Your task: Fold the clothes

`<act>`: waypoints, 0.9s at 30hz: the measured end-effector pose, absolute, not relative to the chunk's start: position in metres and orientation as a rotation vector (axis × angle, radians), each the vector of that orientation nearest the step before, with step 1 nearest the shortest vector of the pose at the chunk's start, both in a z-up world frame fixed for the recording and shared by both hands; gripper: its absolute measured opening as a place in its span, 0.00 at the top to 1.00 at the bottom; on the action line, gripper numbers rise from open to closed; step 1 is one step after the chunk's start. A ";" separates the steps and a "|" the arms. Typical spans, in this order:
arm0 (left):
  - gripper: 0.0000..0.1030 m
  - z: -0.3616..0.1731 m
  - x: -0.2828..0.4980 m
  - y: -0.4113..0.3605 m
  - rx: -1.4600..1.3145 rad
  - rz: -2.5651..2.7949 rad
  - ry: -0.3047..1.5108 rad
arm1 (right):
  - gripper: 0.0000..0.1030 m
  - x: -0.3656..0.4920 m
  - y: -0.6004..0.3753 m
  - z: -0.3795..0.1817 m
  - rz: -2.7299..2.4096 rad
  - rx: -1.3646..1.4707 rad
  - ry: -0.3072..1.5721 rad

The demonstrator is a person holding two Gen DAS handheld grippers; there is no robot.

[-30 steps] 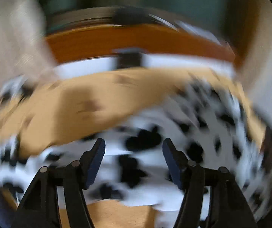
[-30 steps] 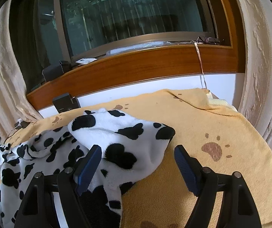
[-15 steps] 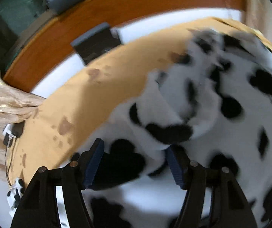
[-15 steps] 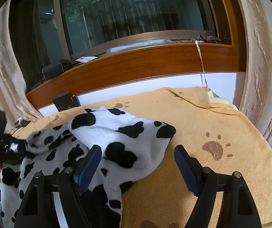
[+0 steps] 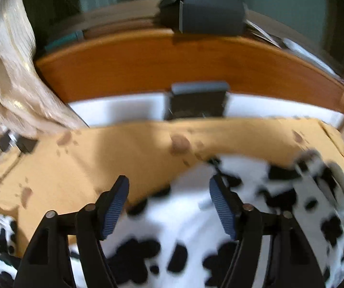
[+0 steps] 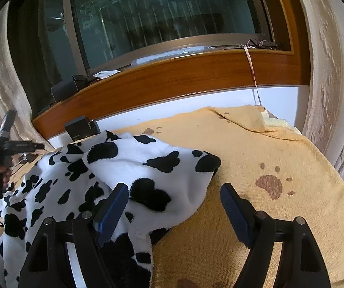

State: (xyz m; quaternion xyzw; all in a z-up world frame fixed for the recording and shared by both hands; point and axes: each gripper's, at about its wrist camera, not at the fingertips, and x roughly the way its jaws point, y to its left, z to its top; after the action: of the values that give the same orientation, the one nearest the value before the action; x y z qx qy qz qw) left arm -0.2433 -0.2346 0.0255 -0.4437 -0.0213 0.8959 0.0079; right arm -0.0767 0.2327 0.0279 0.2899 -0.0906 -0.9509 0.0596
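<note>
A white fleece garment with black cow spots [image 6: 128,163] lies crumpled on a yellow paw-print blanket [image 6: 268,156]. My left gripper [image 5: 169,187] hovers over the garment [image 5: 196,228] near its far edge. Its jaws are opening, and the pads press on nothing. In the right wrist view a hand holds that left gripper [image 6: 11,144] at the far left, apart from the cloth. My right gripper [image 6: 174,189] stands open low over the blanket. A folded lobe of the garment lies beside its left finger [image 6: 112,206], not pinched.
A wooden window sill [image 6: 172,76] runs along the back, with a black box [image 5: 196,100] under it against the white wall. A dark case [image 5: 208,12] and glasses [image 6: 261,43] lie on the sill. Curtains [image 6: 328,72] hang at both sides. A plug and cable [image 5: 18,141] lie at the left.
My left gripper has swept across the garment toward the bed's left side, rolled level, and its jaws have widened. The garment's left part has shifted. My right gripper has kept still.
</note>
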 end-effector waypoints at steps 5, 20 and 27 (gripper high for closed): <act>0.22 0.013 -0.217 -0.229 -1.440 2.672 -0.090 | 0.22 -0.075 0.232 0.028 -2.890 0.872 -0.266; 0.22 -0.031 -0.320 -0.200 -1.609 2.775 -0.366 | 0.22 -0.075 0.231 0.028 -2.892 0.871 -0.256; 0.22 -0.013 -0.327 -0.218 -1.541 2.760 -0.519 | 0.22 -0.076 0.233 0.027 -2.889 0.882 -0.273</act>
State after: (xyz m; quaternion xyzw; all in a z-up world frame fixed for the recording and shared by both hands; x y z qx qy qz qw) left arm -0.3272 -0.2184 -0.0129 -0.4807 -0.1619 0.8613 -0.0310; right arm -0.0761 0.2327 0.0266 0.2905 -0.0899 -0.9511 0.0541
